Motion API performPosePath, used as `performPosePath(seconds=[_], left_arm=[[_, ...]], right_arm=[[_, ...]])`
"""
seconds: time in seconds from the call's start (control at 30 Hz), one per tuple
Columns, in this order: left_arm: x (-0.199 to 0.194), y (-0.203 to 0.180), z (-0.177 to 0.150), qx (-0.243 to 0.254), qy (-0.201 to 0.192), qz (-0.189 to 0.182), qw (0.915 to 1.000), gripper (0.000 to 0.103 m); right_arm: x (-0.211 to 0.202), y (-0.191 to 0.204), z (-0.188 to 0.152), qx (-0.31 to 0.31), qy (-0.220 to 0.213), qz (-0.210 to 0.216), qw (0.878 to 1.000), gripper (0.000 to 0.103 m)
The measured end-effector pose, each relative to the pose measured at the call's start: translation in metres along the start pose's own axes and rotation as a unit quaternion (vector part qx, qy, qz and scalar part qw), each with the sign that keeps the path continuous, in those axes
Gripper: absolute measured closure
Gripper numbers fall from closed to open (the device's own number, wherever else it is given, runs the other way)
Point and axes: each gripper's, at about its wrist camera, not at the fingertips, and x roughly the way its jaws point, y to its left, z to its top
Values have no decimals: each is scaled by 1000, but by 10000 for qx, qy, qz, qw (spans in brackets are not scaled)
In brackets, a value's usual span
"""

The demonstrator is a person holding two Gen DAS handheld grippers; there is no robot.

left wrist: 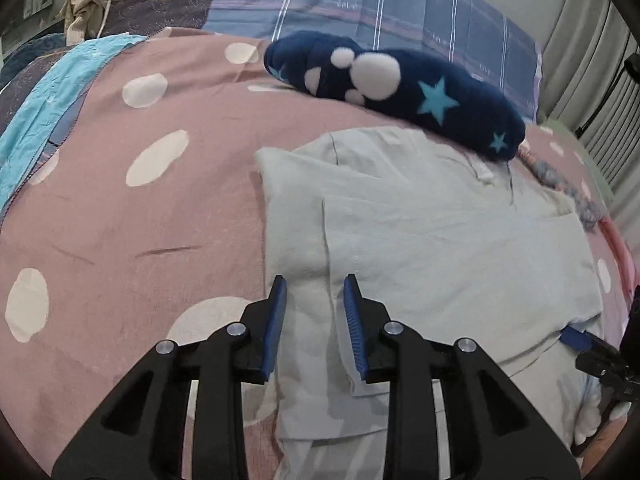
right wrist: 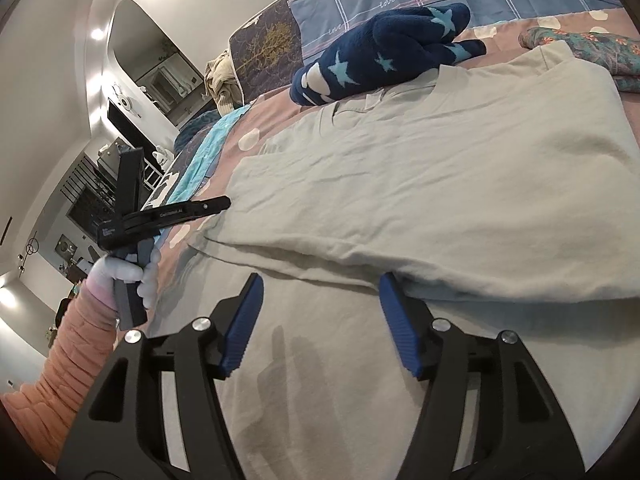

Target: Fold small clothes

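A pale grey-green shirt [left wrist: 440, 240] lies flat on the bed, its side folded over itself. My left gripper [left wrist: 315, 292] hovers open over the shirt's left part; the fold's edge runs between its blue pads, which do not press on it. In the right wrist view the shirt [right wrist: 440, 180] fills the middle. My right gripper [right wrist: 320, 280] stands open at the near folded edge, its right fingertip [right wrist: 386, 284] against the fold. The left gripper [right wrist: 216, 204] shows there at the shirt's left edge, held by a gloved hand [right wrist: 148, 276]. The right gripper [left wrist: 576, 338] peeks in at the left wrist view's right edge.
A navy fleece piece with stars [left wrist: 400, 84] lies just beyond the shirt's collar. The sheet [left wrist: 120, 220] is pink with white dots. A turquoise cloth [left wrist: 36, 120] lies at the left and a floral cloth [right wrist: 592, 52] at the far right. Plaid bedding [left wrist: 380, 4] is behind.
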Motion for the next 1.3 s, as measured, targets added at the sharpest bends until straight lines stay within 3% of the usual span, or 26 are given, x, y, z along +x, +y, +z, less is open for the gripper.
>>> performPosePath(seconds=[0.1, 0.2, 0.3, 0.37, 0.4, 0.47, 0.6, 0.7, 0.73, 0.77, 0.8, 0.83, 0.9, 1.0, 1.03, 1.1, 1.2, 1.3], left_arm=[[-16, -14, 3, 265, -215, 104, 9994, 69], [-33, -43, 4, 480, -526, -256, 9971, 63], [-23, -74, -3, 757, -504, -569, 9942, 52], [7, -87, -15, 950, -152, -347, 9948, 51], [28, -94, -26, 1124, -44, -60, 9936, 47], [23, -104, -29, 1388, -297, 241, 9896, 46], [23, -103, -26, 1359, -294, 224, 9900, 46], [19, -105, -22, 1294, -289, 314, 9907, 46], [15, -109, -21, 1155, -293, 183, 9927, 46], [5, -114, -28, 947, -322, -246, 9947, 46], [-4, -127, -33, 791, -348, -955, 9917, 46], [-12, -147, -36, 824, -297, -1511, 9846, 46], [-17, -187, -46, 1025, -26, -2185, 9704, 46], [-9, -247, -68, 1341, 703, -3095, 9388, 46], [-5, -263, -74, 1444, 825, -3188, 9331, 46], [7, -293, -81, 1657, 836, -3131, 9314, 46], [28, -321, -80, 1821, 690, -2763, 9411, 44], [37, -332, -71, 1748, 561, -2633, 9471, 44]], right_arm=[[2, 1, 1, -2, 10, -7, 10000, 41], [2, 1, 2, -1, 11, -6, 10000, 41], [2, 1, 2, -8, 8, -22, 10000, 41], [0, 1, 2, -11, -41, -155, 9999, 41], [-6, 4, 1, -37, -114, -332, 9994, 41], [-22, 10, 1, -218, -276, -426, 9985, 41], [-82, 5, 10, -498, -947, -666, 9920, 41], [-117, -36, 30, -122, -1075, -1158, 9874, 40], [-125, -61, 42, 208, -1035, -1207, 9871, 40], [-129, -81, 49, 499, -1002, -1170, 9868, 40], [-132, -102, 57, 834, -985, -1114, 9854, 40], [-132, -125, 66, 1181, -969, -1023, 9829, 40], [-126, -153, 78, 1500, -921, -844, 9808, 40], [-100, -181, 95, 1842, -696, -477, 9793, 40], [-94, -186, 98, 1934, -650, -402, 9781, 40], [-79, -195, 103, 2117, -550, -233, 9755, 40], [-61, -203, 116, 2159, -423, 124, 9754, 35], [-52, -196, 124, 1882, -421, 252, 9809, 35]])
